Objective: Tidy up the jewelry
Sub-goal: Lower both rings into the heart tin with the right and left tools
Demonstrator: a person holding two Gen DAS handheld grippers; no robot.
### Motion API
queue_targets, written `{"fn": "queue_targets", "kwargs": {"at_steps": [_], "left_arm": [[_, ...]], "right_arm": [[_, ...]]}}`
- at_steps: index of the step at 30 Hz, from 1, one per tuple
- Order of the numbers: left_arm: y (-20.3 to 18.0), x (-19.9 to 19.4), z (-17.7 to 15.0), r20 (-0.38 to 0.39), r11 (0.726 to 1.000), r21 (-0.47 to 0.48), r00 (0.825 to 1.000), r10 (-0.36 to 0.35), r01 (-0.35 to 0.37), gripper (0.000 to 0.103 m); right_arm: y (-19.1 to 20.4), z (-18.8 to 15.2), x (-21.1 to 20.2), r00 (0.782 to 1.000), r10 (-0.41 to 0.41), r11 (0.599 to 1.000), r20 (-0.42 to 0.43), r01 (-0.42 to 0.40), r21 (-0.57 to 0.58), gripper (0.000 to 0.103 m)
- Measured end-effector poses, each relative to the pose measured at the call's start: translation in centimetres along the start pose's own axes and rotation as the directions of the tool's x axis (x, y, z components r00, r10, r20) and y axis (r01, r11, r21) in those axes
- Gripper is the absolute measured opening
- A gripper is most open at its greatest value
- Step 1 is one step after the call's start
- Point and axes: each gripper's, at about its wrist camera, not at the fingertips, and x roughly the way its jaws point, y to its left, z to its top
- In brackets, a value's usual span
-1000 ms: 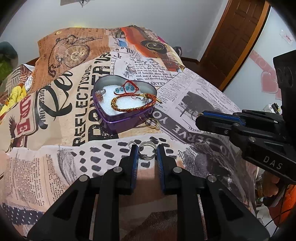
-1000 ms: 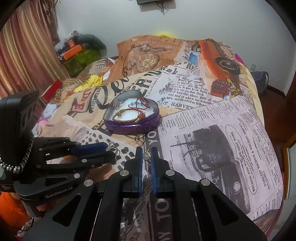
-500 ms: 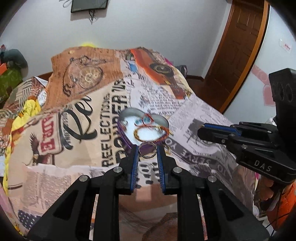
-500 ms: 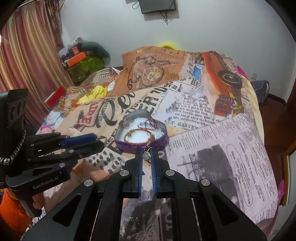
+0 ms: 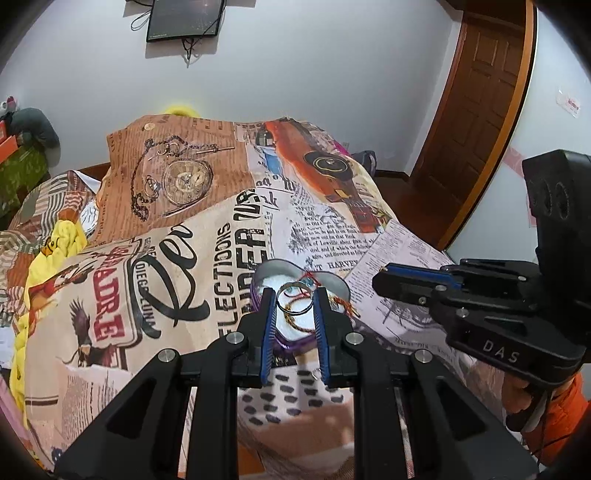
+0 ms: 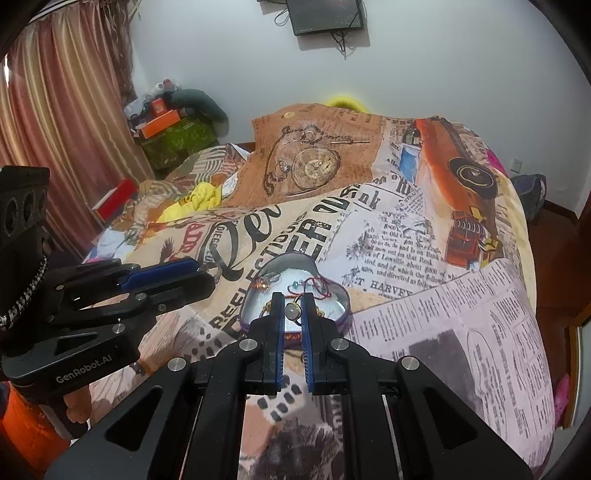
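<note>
the left gripper (image 5: pixel 294 301) pinched a silver ring (image 5: pixel 295 298) above the heart tin (image 6: pixel 341 295) on the bedspread (image 6: pixel 424 258); the right gripper (image 6: pixel 293 309) pinched a pale-stone ring (image 6: pixel 292 312) over it too.

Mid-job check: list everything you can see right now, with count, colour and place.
tin: one, purple heart, open, on the bed.
bracelets: two or so, red and gold cord, inside the tin.
silver ring: one, in the left gripper.
stone ring: one, gold with pale stone, in the right gripper.
bedspread: one, newspaper print.
monitor: one, black, on the wall.
door: one, brown, far right.
left gripper: black, blue pads.
right gripper: black, blue pads.
</note>
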Motion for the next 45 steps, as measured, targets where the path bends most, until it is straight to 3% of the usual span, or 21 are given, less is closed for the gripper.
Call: {"fn": "queue_targets", "kwargs": {"at_steps": [15,27,45], "left_arm": [[2.1,3.8,0.2,-0.05,0.999,-0.038,0.999,-0.021,0.02,0.019],[2.1,5.8,0.2,-0.092,0.998,-0.038,0.995,-0.045,0.042,0.019],[2.2,3.2,0.3,-0.072,0.999,-0.036,0.997,0.003,-0.006,0.019]], "right_arm": [[0.2,0.0,5.0,0.995,0.012,0.999,-0.101,-0.016,-0.041,0.008],[0.4,-0.8,6.2,0.988,0.01,0.997,-0.155,-0.023,-0.079,0.008],[1.3,-0.6,5.5,0.987,0.006,0.994,-0.162,-0.023,-0.103,0.009]]}}
